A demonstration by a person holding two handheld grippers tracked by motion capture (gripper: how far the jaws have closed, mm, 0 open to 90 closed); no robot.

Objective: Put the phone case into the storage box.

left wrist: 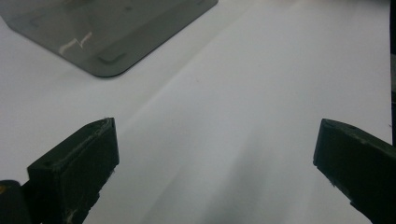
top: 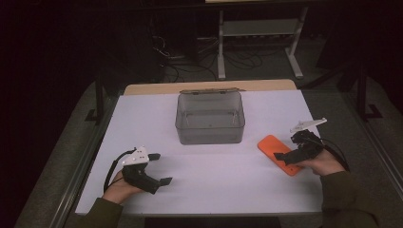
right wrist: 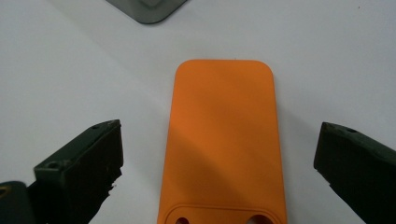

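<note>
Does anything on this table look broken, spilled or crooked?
Nothing looks damaged or spilled. The orange phone case lies flat but at a slant to the table edge, beside the empty grey plastic box, with the right claw open around it.

A white desk [top: 204, 180] is sitting on grey carpet [top: 57, 161] in a dim room. At twelve o'clock, a wooden edge [top: 209, 86] is showing behind it; toward one o'clock, a white metal stand [top: 259, 28] is standing among loose cables [top: 180, 61].

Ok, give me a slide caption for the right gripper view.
Right gripper open over a flat orange phone case on the white table, one jaw on each side.
</note>
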